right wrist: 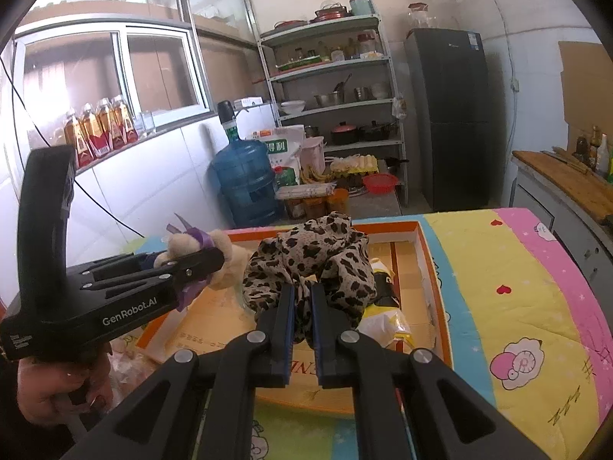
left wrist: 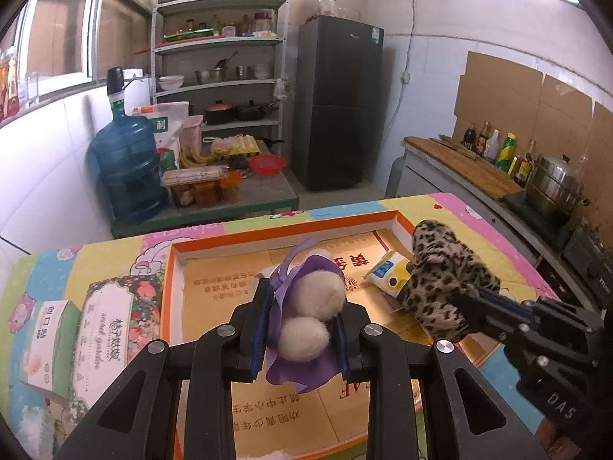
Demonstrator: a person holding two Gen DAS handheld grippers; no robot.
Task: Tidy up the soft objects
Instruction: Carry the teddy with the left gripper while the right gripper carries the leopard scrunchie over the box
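My left gripper (left wrist: 302,306) is shut on a cream plush toy (left wrist: 320,295) wrapped in purple ribbon and cloth, held just above the near part of the orange-rimmed box (left wrist: 283,230). My right gripper (right wrist: 302,306) is shut on a crumpled leopard-print scarf (right wrist: 310,264), which hangs over the right side of the box (right wrist: 417,230). In the left wrist view the scarf (left wrist: 448,280) and right gripper (left wrist: 459,303) sit to the right of the toy. In the right wrist view the left gripper (right wrist: 216,264) holds the toy (right wrist: 226,257) at the left. A yellow and white packet (left wrist: 390,272) lies in the box.
The box rests on a colourful cartoon-print cloth (right wrist: 498,268). A floral tissue box (left wrist: 107,326) and a mask box (left wrist: 49,329) lie left of it. Beyond stand a blue water jug (left wrist: 128,168), a low green table, shelves, a fridge (left wrist: 337,99) and a counter with a steel pot (left wrist: 555,188).
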